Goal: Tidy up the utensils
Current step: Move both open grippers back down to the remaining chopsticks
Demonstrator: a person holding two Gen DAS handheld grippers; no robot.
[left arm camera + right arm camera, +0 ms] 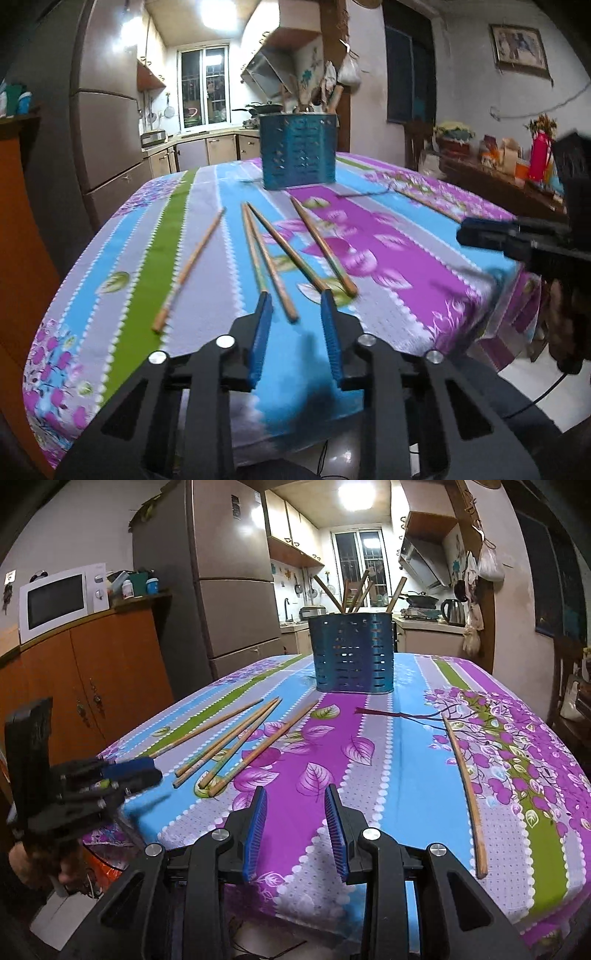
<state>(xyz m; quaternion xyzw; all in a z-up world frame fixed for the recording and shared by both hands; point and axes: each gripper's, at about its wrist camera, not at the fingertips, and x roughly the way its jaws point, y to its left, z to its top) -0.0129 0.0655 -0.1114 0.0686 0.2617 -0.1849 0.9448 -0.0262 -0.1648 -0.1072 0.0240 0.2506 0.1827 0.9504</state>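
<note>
left wrist: near table edge | right wrist: beside, apparently | shared: holder [298, 155]

A table under a floral striped tablecloth [369, 812] carried a blue perforated utensil holder [352, 653] toward its far edge, four wooden chopsticks [229, 738] loosely grouped near the left edge, and another single chopstick [466, 786] lying toward the right edge.

Bright ceiling light [356, 494] over a narrow kitchen with a barred window [360, 559] at the far end. Tall fridge [236, 576] beside an orange wooden cabinet [92, 672] bearing a white microwave [59, 602]. Framed picture [519, 46] on the pale wall, above a cluttered sideboard [495, 177].
</note>
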